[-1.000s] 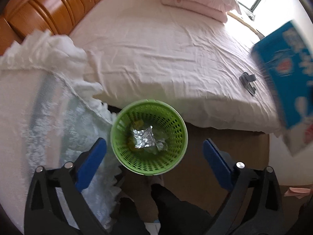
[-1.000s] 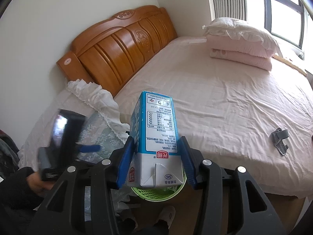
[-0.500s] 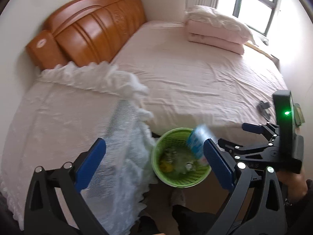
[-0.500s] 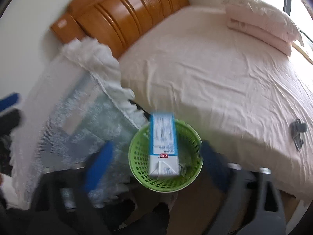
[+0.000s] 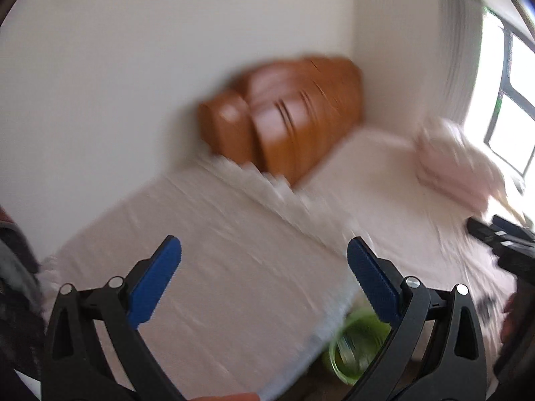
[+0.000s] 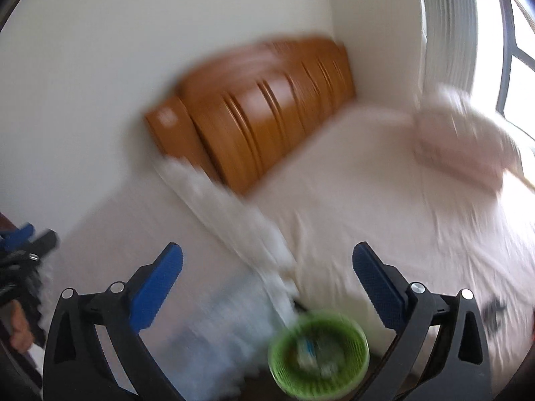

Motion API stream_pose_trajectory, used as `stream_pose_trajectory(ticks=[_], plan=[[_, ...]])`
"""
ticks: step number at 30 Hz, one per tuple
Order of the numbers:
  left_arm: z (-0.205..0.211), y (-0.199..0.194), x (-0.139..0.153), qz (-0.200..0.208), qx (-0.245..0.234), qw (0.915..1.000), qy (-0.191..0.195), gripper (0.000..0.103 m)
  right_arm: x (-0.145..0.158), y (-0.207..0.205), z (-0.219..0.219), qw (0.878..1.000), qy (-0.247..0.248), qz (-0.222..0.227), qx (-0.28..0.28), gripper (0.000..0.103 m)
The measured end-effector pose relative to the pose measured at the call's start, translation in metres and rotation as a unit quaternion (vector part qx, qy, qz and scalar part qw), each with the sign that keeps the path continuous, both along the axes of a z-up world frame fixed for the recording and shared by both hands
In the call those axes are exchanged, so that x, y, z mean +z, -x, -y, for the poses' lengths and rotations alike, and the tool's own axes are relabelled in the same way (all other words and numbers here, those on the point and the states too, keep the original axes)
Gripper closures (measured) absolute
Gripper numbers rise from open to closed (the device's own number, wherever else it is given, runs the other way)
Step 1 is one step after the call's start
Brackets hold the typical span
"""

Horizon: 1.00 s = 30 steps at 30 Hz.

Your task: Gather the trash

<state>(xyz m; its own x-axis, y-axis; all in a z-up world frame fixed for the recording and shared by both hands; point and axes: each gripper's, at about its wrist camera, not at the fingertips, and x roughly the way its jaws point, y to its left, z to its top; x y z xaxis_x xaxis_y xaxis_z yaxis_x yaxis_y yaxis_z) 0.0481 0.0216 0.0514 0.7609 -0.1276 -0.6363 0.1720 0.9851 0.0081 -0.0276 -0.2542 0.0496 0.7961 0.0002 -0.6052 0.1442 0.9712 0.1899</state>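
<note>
The green plastic basket [image 6: 319,354] stands on the floor below my right gripper [image 6: 267,247]. A blurred blue and white carton [image 6: 309,347] lies inside it with other trash. The right gripper's jaws are opening wide and nothing is between them. In the left wrist view the basket [image 5: 354,344] shows only partly, low on the right behind a finger. My left gripper [image 5: 264,244] is open and holds nothing, above a white cloth-covered surface [image 5: 217,267]. Both views are blurred by motion.
The bed [image 6: 384,200] with a pale pink sheet fills the right side. It has a wooden headboard [image 6: 260,110] and folded pink bedding [image 6: 461,133] near the window. A small dark object [image 6: 495,310] lies on the sheet. A lace-edged cloth [image 6: 234,220] hangs beside the basket.
The right gripper let go of the carton, which dropped into the green basket. Both grippers then rose and tilted up, so the wall and headboard now fill the views.
</note>
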Motion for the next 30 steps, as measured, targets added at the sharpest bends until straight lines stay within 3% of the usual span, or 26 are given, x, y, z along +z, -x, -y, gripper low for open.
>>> stream_pose_trajectory(ticks=[3,8,17,30], plan=[[-0.034,-0.005,0.035,0.042,0.046,0.9980,0.014,0.008,0.057,-0.003,-0.031,0.997,0.027,0.068,0.032,0.002],[-0.076,-0.007,0.056,0.056,0.097,0.9935,0.024,0.008,0.096,-0.003,-0.059,0.991,0.059,0.113,0.046,0.002],[-0.100,-0.009,0.050,0.033,0.105,0.9935,0.029,0.008,0.089,-0.016,-0.089,0.990,0.049,0.100,0.082,0.002],[-0.098,-0.015,0.043,0.015,0.099,0.9943,0.036,0.008,0.080,-0.028,-0.093,0.992,0.039,0.089,0.079,0.002]])
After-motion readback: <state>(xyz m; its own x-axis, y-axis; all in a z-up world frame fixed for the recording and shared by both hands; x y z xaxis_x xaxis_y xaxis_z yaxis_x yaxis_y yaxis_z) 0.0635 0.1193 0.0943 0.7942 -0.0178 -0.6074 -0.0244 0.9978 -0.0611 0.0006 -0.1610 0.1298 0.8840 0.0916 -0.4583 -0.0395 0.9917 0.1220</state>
